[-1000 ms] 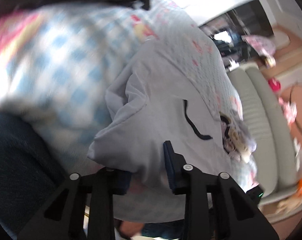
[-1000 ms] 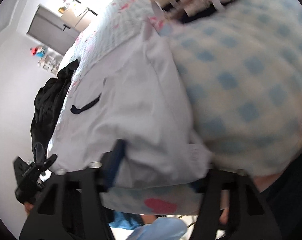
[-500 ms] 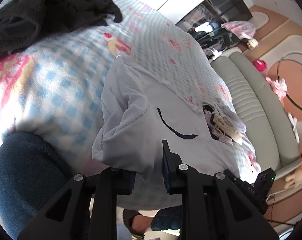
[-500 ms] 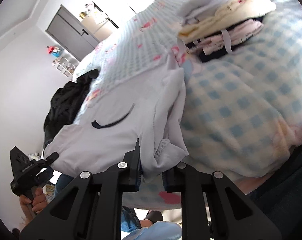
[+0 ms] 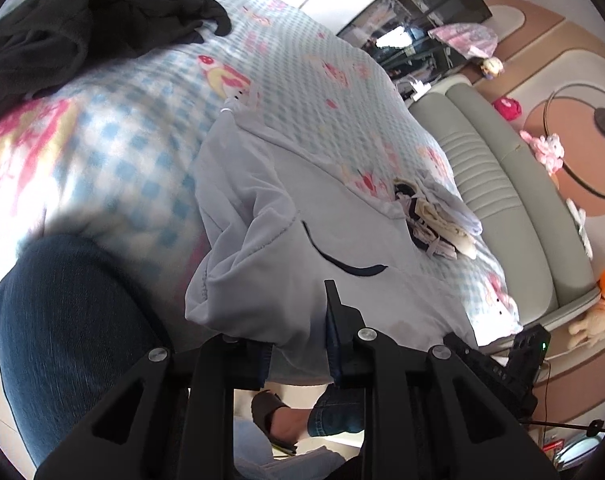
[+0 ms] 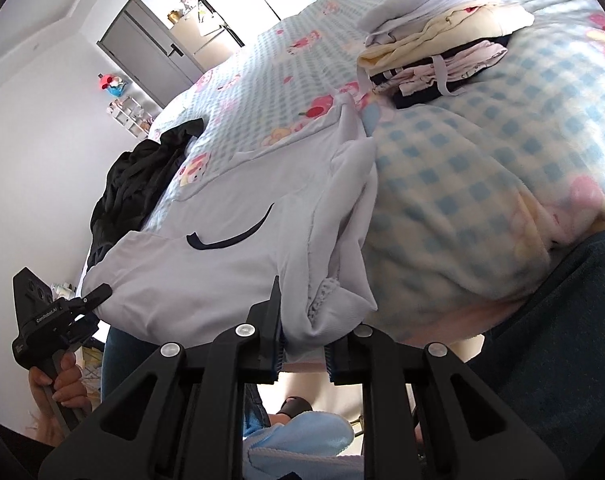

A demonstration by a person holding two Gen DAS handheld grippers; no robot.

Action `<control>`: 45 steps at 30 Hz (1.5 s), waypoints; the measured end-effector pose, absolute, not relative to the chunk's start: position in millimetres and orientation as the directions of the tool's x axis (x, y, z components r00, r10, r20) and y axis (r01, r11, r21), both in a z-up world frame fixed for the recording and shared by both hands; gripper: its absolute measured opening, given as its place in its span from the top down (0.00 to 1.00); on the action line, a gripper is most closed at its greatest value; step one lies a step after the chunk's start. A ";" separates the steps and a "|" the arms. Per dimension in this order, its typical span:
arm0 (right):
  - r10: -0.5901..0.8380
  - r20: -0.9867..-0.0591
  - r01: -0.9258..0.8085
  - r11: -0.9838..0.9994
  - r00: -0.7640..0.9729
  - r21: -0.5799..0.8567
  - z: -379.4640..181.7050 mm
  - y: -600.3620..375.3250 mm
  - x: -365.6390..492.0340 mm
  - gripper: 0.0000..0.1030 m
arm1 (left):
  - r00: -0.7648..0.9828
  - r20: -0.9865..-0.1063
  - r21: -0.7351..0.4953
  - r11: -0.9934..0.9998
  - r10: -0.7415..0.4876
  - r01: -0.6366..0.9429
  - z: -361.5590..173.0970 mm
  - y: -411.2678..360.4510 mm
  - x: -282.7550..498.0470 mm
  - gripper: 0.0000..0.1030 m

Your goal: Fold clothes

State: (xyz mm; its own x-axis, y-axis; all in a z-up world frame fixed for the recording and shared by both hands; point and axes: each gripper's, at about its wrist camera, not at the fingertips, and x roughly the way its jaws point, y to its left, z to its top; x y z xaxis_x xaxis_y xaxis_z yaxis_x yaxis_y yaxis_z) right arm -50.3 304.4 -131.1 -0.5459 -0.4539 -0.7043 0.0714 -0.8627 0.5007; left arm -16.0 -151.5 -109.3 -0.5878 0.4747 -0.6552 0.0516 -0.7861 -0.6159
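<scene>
A pale lilac garment (image 5: 286, 240) with a dark curved mark lies on the checked bed cover, its near edge hanging over the bed's side. My left gripper (image 5: 298, 340) is shut on its bunched left corner. My right gripper (image 6: 304, 340) is shut on its bunched right corner; the garment also shows in the right wrist view (image 6: 238, 256). The left gripper shows in the right wrist view (image 6: 54, 320), and the right one in the left wrist view (image 5: 514, 352).
A heap of black clothes (image 5: 82, 20) lies at the bed's left end. A stack of folded clothes (image 6: 442, 52) sits at the right end. The blue checked cover (image 6: 482, 184) bulges between. A padded headboard (image 5: 502, 184) stands beyond. My jeans-clad legs (image 5: 62, 340) press the bed's edge.
Both grippers closed on the garment's near corners and pulled back from the bed, drawing the near edge over the side. The garment now lies flatter.
</scene>
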 end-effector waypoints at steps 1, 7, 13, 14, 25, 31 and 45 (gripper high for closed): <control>-0.461 -0.702 0.068 -0.857 -0.543 0.511 -131.0 305.0 -56.2 0.86 | -0.581 -0.659 -0.613 -0.788 0.477 0.049 -107.4 -151.4 -20.6 0.78; -0.508 -0.664 0.096 -0.828 -0.549 0.553 -110.8 302.0 -111.4 0.86 | -0.551 -0.658 -0.626 -0.780 0.514 0.020 -86.0 -163.1 -80.8 0.72; -0.444 -0.674 0.085 -0.865 -0.590 0.495 -89.8 278.0 -225.2 0.61 | -0.610 -0.661 -0.584 -0.810 0.438 0.052 -61.5 -189.2 -166.9 0.50; -0.431 -0.679 0.061 -0.866 -0.594 0.496 -90.3 279.4 -234.1 0.60 | -0.632 -0.645 -0.584 -0.811 0.430 0.044 -56.2 -192.6 -169.0 0.44; -0.319 -0.791 -0.095 -0.900 -0.522 0.426 -153.1 306.0 -246.3 0.32 | -0.535 -0.760 -0.517 -0.842 0.370 0.152 -153.6 -220.2 -190.8 0.31; -0.308 -0.835 -0.036 -0.931 -0.456 0.363 -186.6 293.1 -246.9 0.27 | -0.514 -0.753 -0.525 -0.846 0.411 0.093 -170.5 -185.3 -196.0 0.60; -0.434 -0.754 0.083 -0.886 -0.493 0.456 -136.1 309.8 -170.8 0.91 | -0.527 -0.738 -0.518 -0.854 0.421 0.044 -130.7 -193.7 -125.2 0.93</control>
State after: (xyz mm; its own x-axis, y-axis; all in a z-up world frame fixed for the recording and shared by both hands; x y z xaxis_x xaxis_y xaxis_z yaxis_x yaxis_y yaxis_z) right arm -170.8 309.8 -136.1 -0.4933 -0.4344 -0.7536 0.0833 -0.8860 0.4562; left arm -125.2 -193.7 -130.7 -0.5270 0.4207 -0.7384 0.0442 -0.8541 -0.5182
